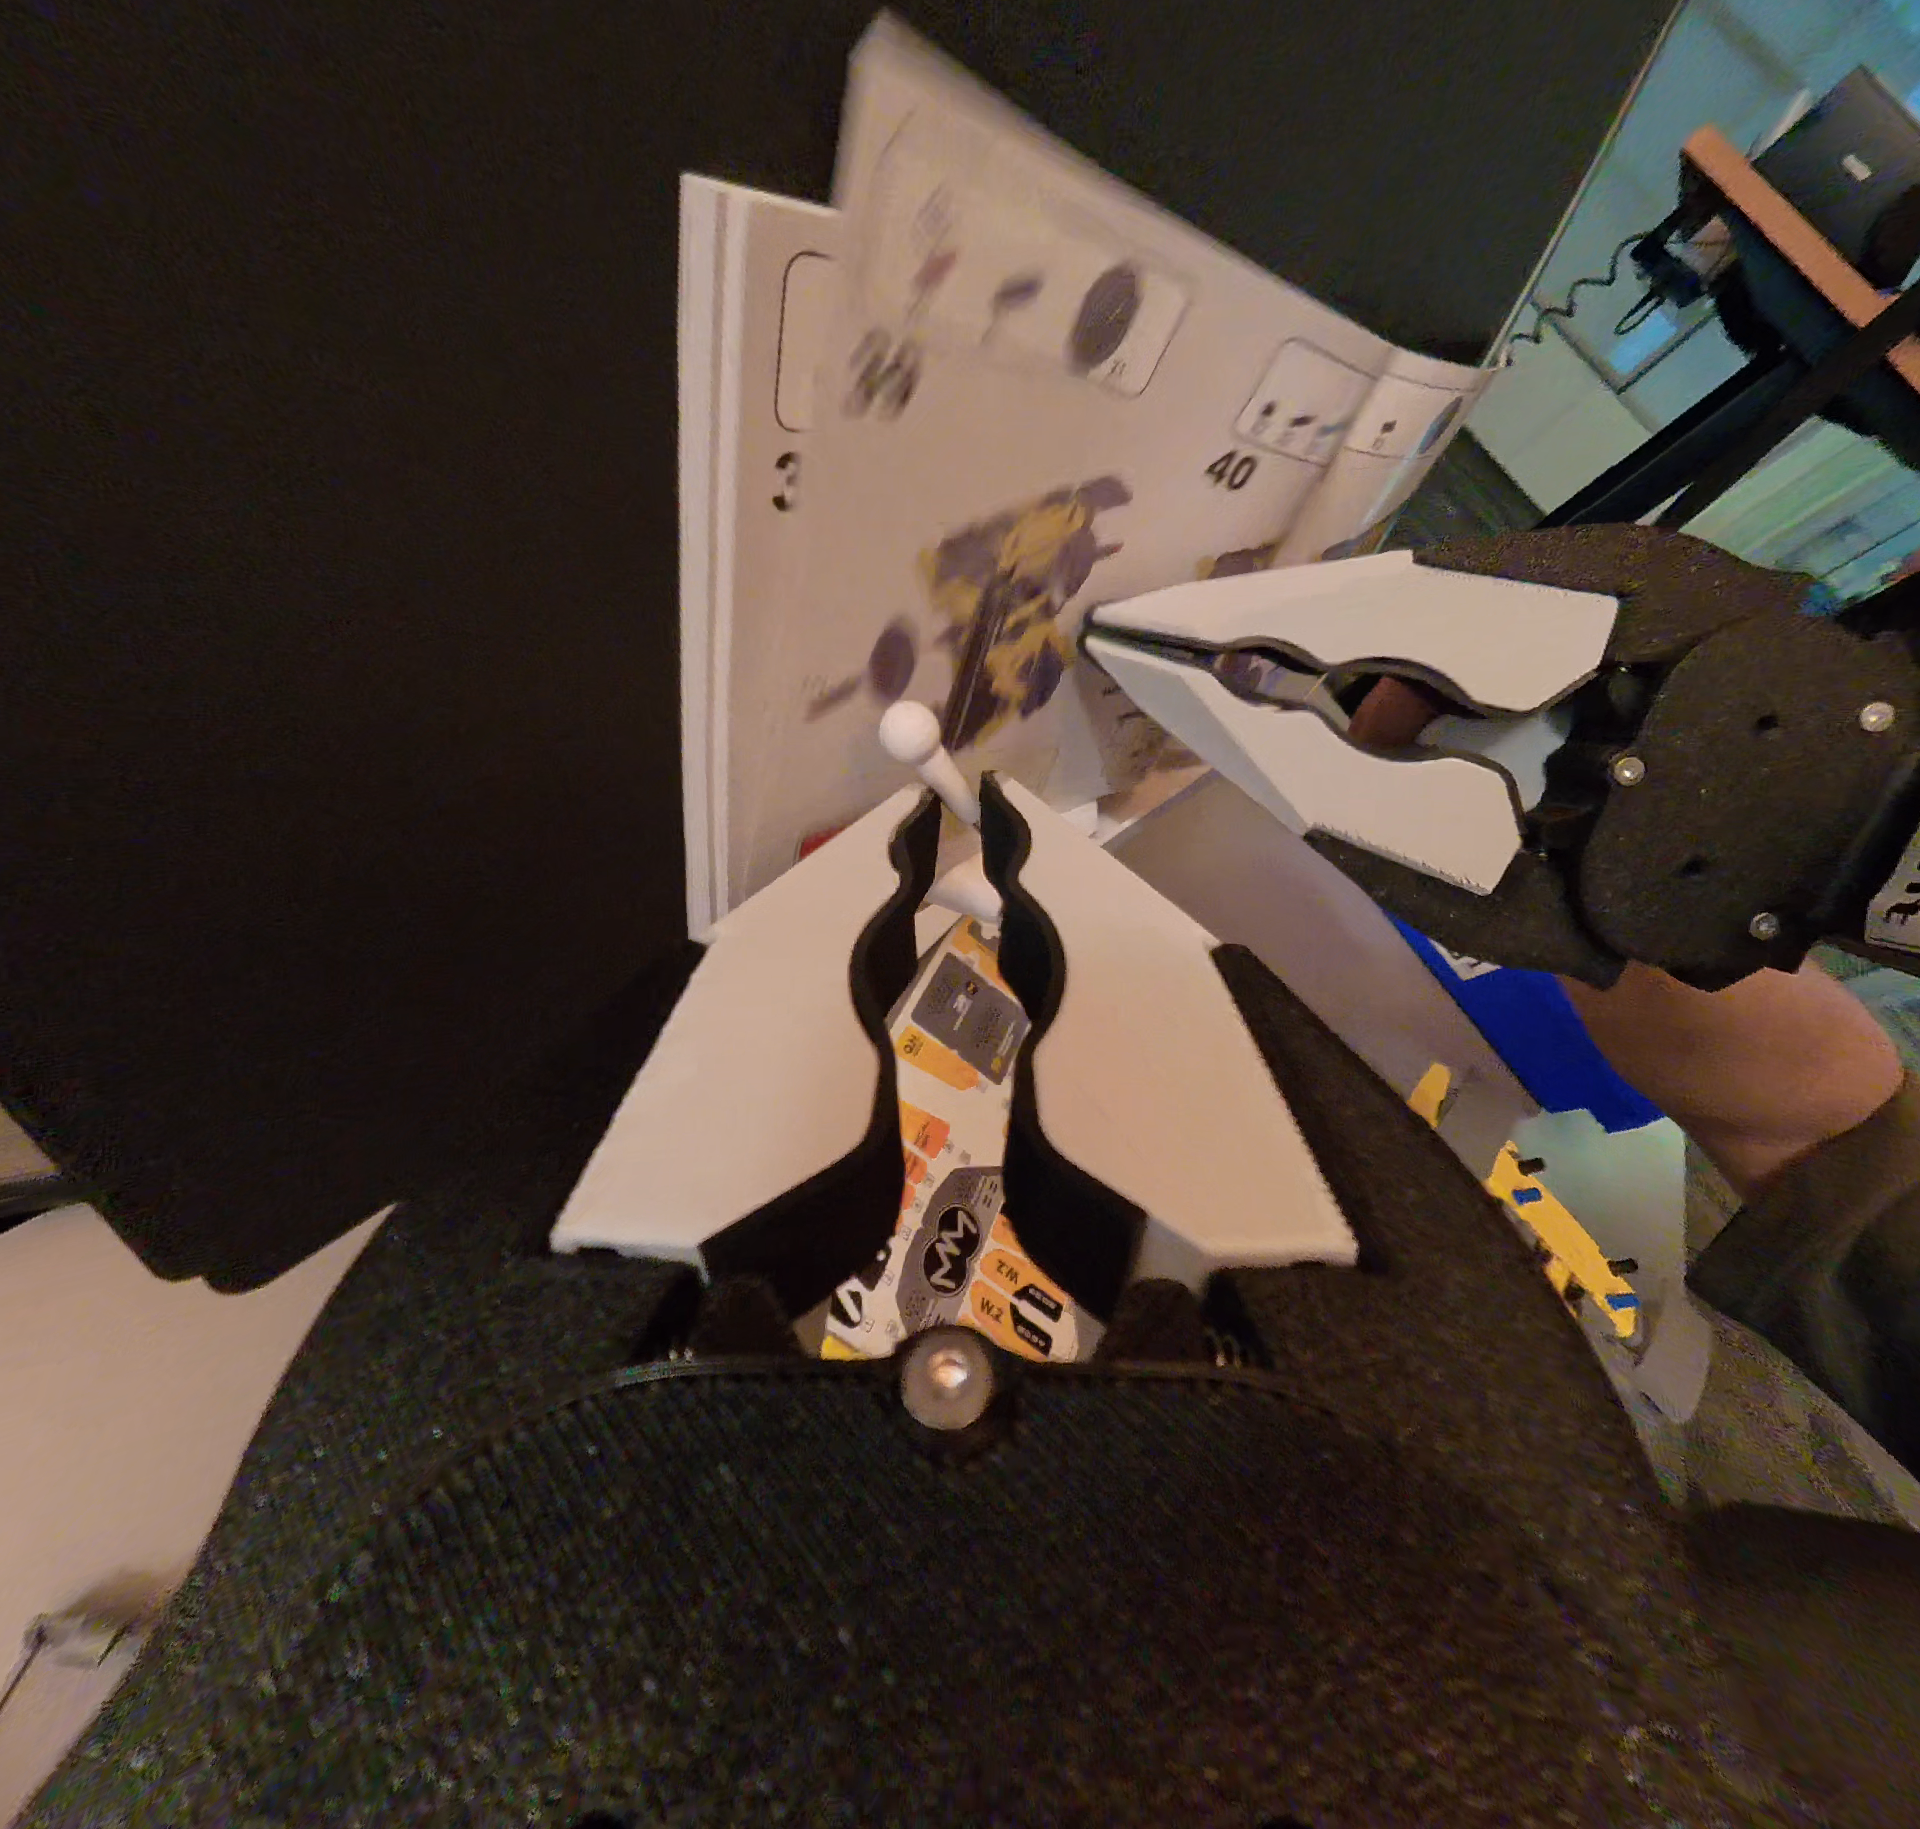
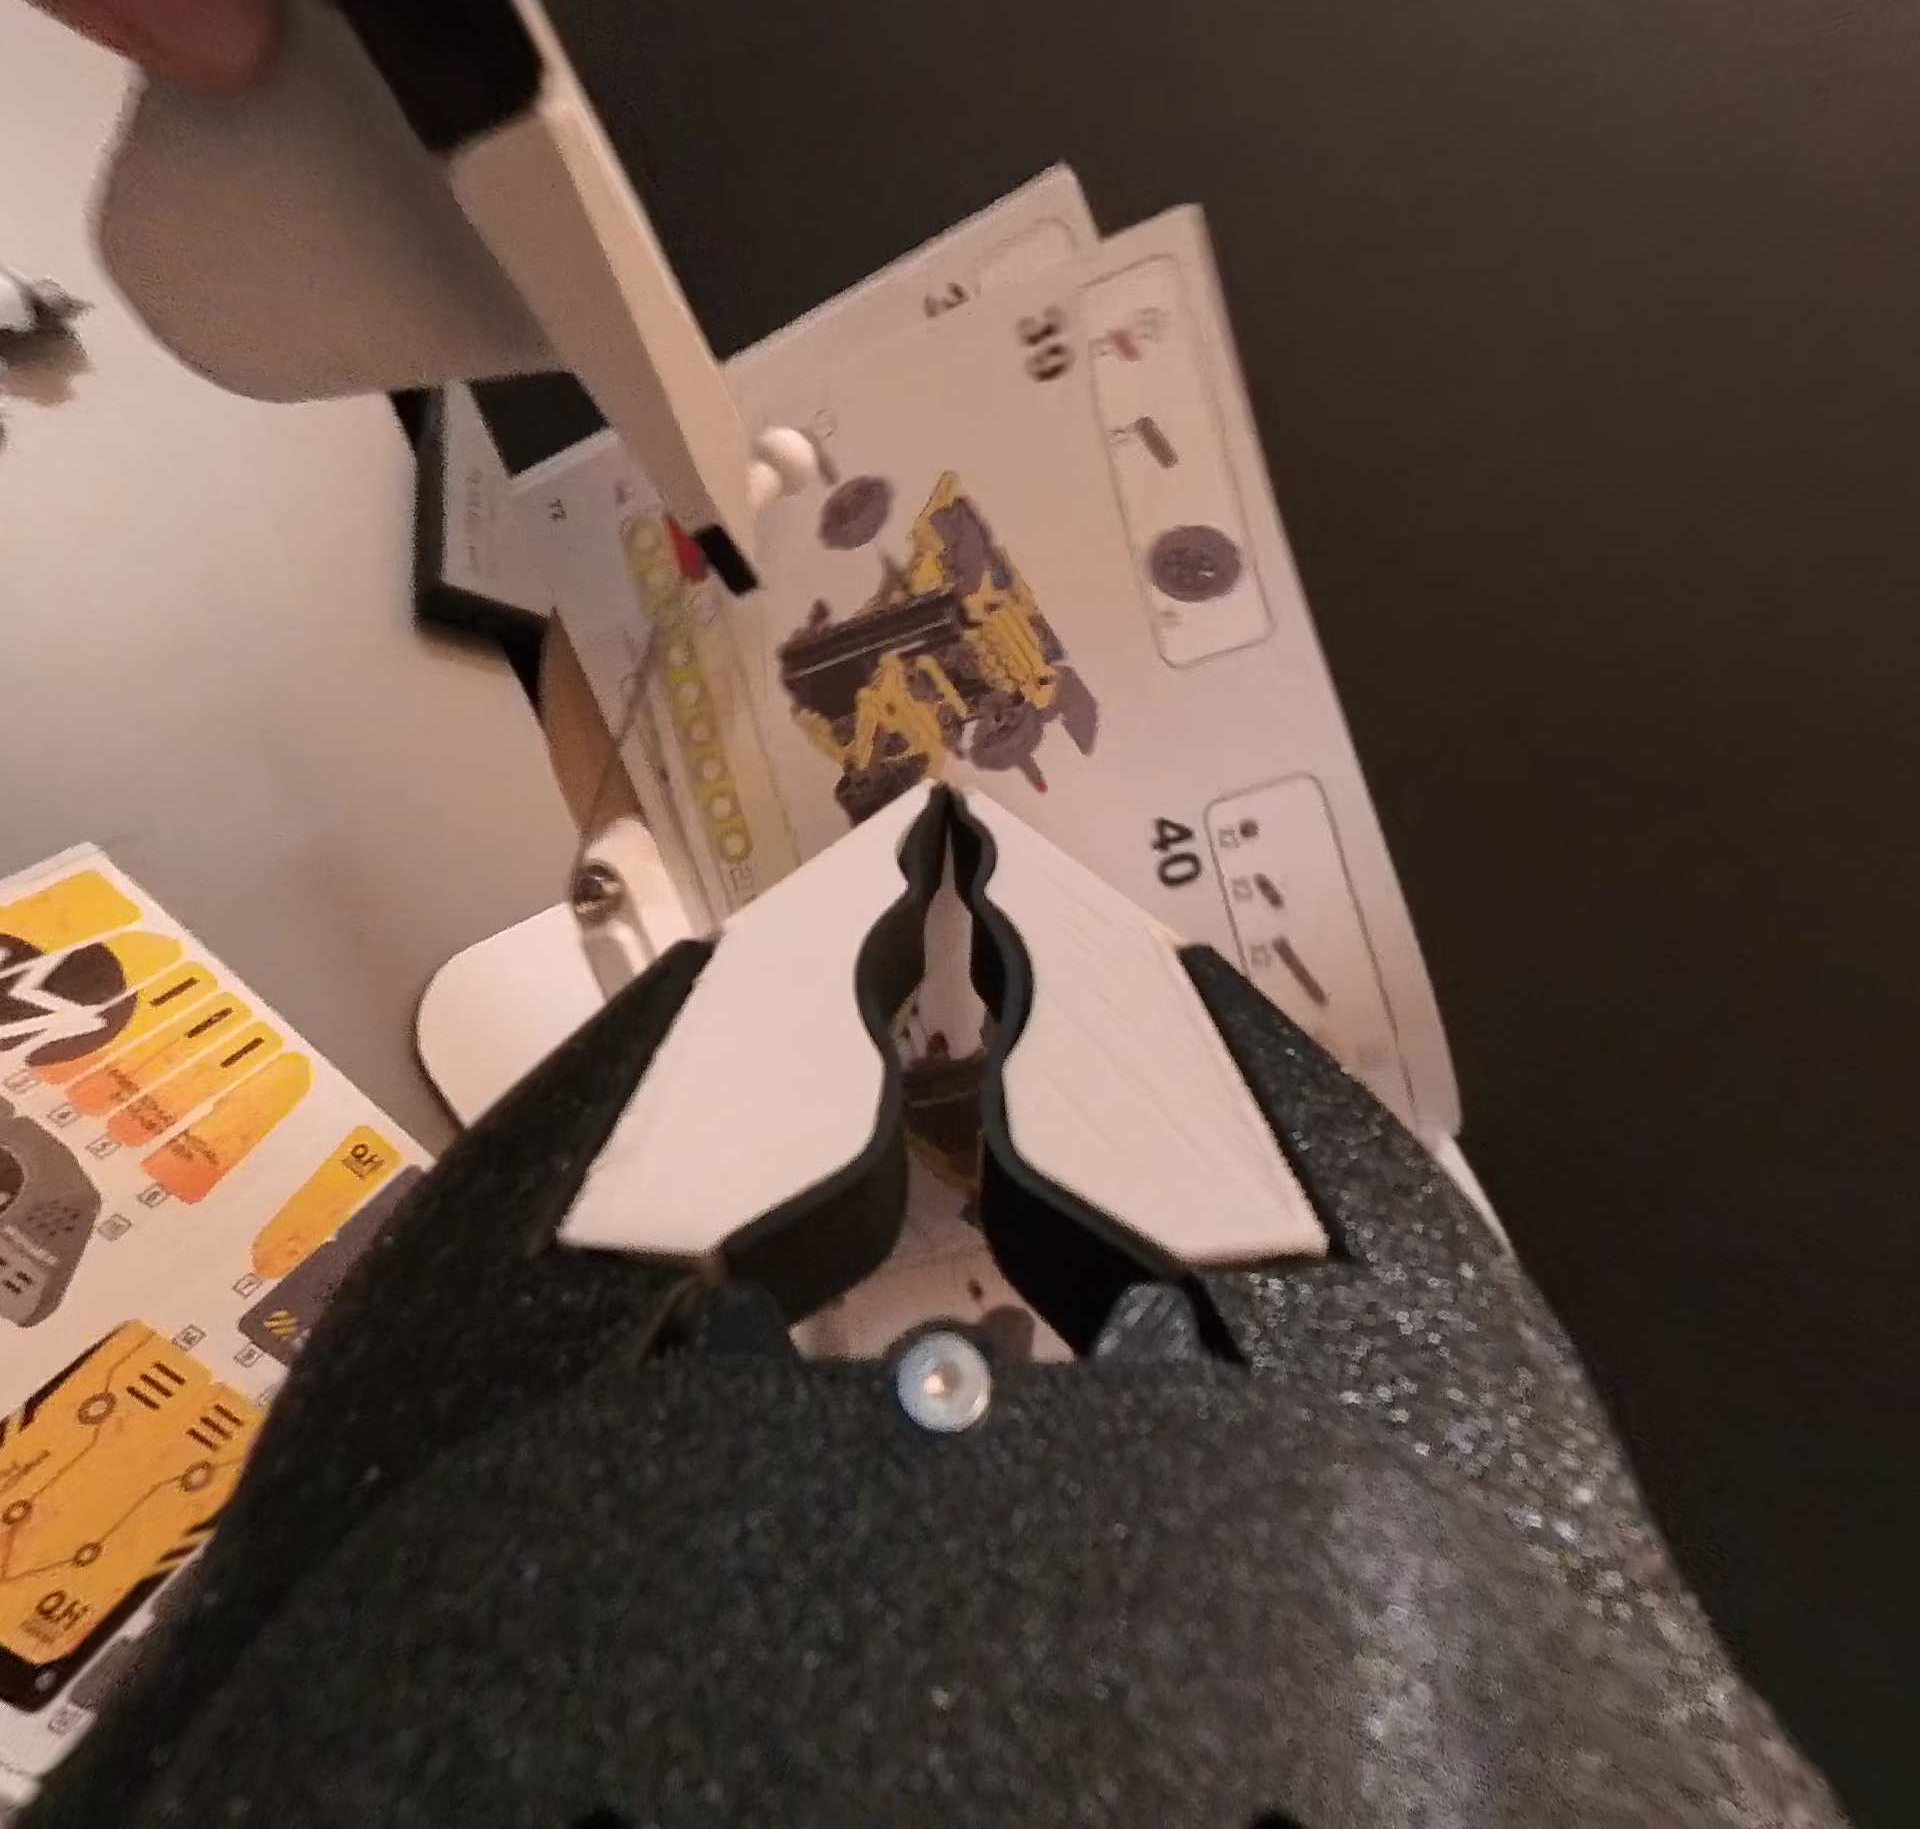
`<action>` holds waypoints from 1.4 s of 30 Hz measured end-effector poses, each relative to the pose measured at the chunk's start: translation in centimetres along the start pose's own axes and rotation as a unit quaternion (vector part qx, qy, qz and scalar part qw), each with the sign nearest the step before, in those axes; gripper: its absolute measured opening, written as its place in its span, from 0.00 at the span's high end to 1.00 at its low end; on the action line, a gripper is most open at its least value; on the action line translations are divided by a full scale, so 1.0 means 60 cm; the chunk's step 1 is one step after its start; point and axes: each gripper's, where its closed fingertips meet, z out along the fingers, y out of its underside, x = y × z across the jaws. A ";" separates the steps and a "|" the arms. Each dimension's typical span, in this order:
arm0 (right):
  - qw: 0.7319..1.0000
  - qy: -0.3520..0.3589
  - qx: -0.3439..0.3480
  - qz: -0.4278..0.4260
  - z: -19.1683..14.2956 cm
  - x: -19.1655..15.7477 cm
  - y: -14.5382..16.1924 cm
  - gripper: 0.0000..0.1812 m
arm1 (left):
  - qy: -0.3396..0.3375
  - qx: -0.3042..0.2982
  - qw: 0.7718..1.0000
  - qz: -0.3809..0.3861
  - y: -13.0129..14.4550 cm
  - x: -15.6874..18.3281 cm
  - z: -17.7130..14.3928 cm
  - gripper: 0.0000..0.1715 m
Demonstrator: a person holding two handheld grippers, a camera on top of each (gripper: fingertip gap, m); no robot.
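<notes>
Two pairs of tongs work at an instruction booklet [image 1: 997,408] that stands propped upright on a small white stand against a dark backdrop at the far side of the desk [image 2: 260,636]. The right tongs [image 2: 943,792] have their tips pressed together on the lower edge of a loose page [image 2: 1195,636], pinching it just below a printed drawing of a yellow and grey vehicle; in the left wrist view the same tongs [image 1: 1091,626] reach in from the right with that page curling and blurred above them. The left tongs [image 1: 956,792] stand slightly spread, their black pads a narrow gap apart, on either side of a white ball-tipped peg [image 1: 914,735] of the stand [image 2: 499,1010], which rises tilted between and beyond the tips; whether the pads touch it I cannot tell. A sticker sheet [image 2: 135,1104] printed in yellow, orange and grey lies flat on the desk in front of the stand, toward the near left, and part of it shows through the gap of the left tongs. A person's bare forearm [image 1: 1714,1062] shows behind the right tongs.
</notes>
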 end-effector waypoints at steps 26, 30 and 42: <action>0.998 -0.031 -0.003 -0.046 0.012 -0.041 0.006 1.00 | 0.016 -0.024 0.998 -0.050 0.024 -0.029 -0.006 0.97; 0.998 -0.031 -0.004 -0.045 0.012 -0.041 0.006 1.00 | 0.018 -0.031 0.998 -0.053 0.029 -0.032 -0.008 0.97; 0.995 -0.054 0.064 0.049 -0.085 -0.021 -0.026 0.96 | -0.013 0.002 1.000 -0.021 -0.004 0.005 -0.073 0.85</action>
